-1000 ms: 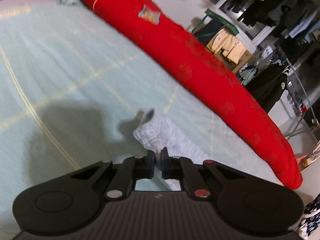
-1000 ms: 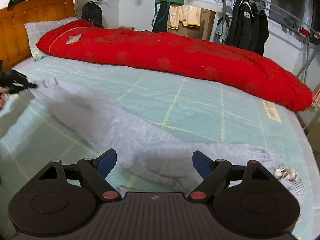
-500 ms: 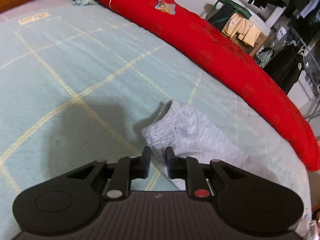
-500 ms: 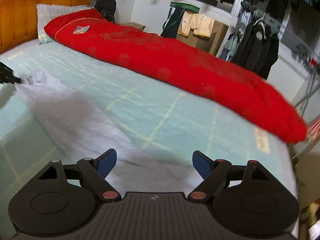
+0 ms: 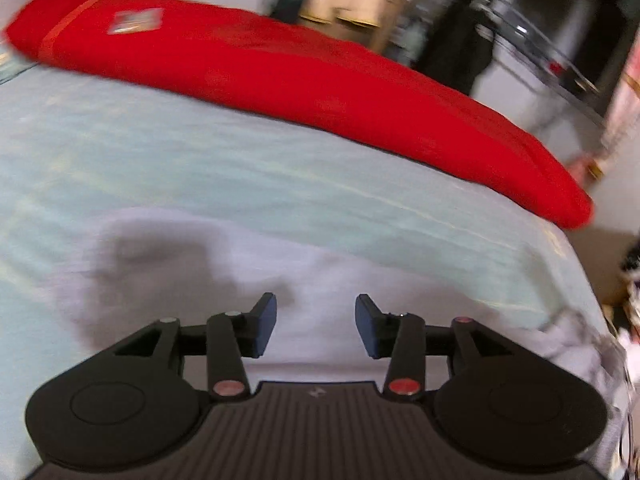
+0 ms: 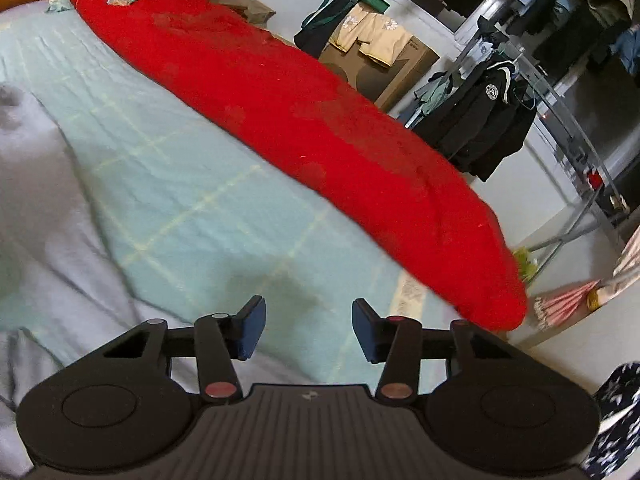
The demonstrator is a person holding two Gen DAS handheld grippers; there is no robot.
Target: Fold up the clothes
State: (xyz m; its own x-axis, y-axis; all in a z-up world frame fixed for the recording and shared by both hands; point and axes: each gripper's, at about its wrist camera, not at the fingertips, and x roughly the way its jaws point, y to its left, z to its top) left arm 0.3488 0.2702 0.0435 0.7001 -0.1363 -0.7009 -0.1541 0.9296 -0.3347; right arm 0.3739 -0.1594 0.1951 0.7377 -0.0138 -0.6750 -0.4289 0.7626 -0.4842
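1. The left gripper (image 5: 316, 326) is hovering with its jaws standing wide apart and nothing between them; its blue pads (image 5: 264, 330) are hanging over pale grey cloth.
2. The grey garment (image 5: 224, 276) is lying flat on the bed (image 5: 280, 176), spreading along the bed's near edge and running toward its right-hand corner, where the cloth is bunching into folds. The left wrist view is blurred, so the garment's outline is hard to trace.
3. The right gripper (image 6: 308, 330) is likewise hanging with its jaws spread and gripping nothing; bare light-green bedspread is showing between its fingers (image 6: 250, 332).
4. In the right wrist view the grey garment (image 6: 44, 200) is filling the left part of the frame, draping down to the near edge beside the gripper's left finger, though I cannot tell whether it is touching it.
5. A long red quilt (image 6: 304, 128) is stretching along the far edge of the bed, from the headboard end down to the foot corner, well apart from the garment.
6. Beyond the far edge, a cardboard box (image 6: 384, 64) with beige clothing draped over it is standing by the wall, and dark jackets (image 6: 488, 116) are hanging on a metal rack near it.
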